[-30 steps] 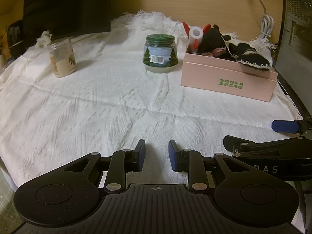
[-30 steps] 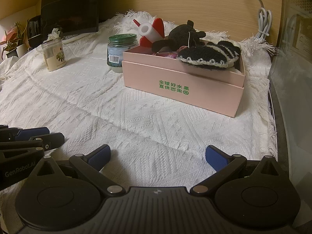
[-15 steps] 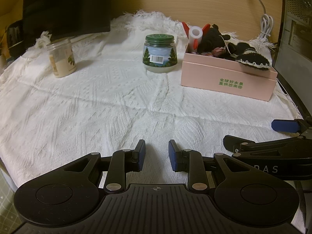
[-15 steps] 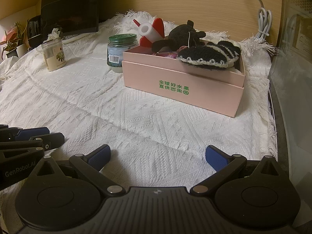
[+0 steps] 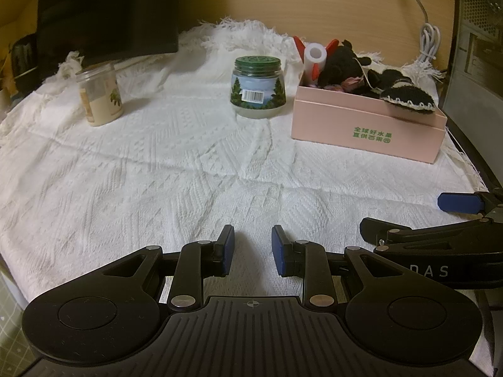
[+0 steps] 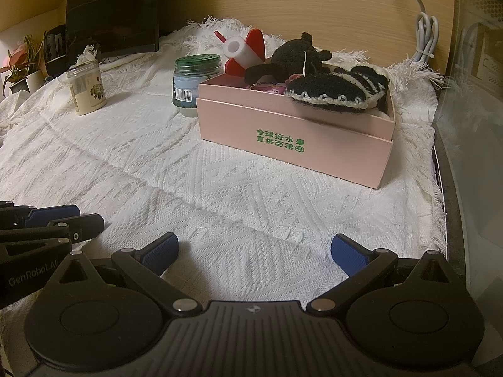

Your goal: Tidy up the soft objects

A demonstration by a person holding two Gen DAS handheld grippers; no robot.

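Soft toys [image 5: 342, 62] are piled in the pink box [image 5: 364, 125] on the white cloth [image 5: 157, 172], right of a green-lidded jar [image 5: 257, 89]; the left hand-held gripper [image 5: 253, 249] is held narrowly parted and empty. From the right wrist, the right hand-held gripper [image 6: 254, 249] is seen spread wide, empty, before the box [image 6: 292, 138].

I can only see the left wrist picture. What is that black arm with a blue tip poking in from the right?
Observer: That is the right gripper. Its own camera shows both blue fingers spread wide with nothing between them.
Visitor: And the dark woolly thing draped over the pink box?
Observer: From the right wrist view it shows several cream stripes across its top.
Visitor: Am I missing anything on the far left?
Observer: A small potted plant with pinkish leaves, past the cloth's edge.
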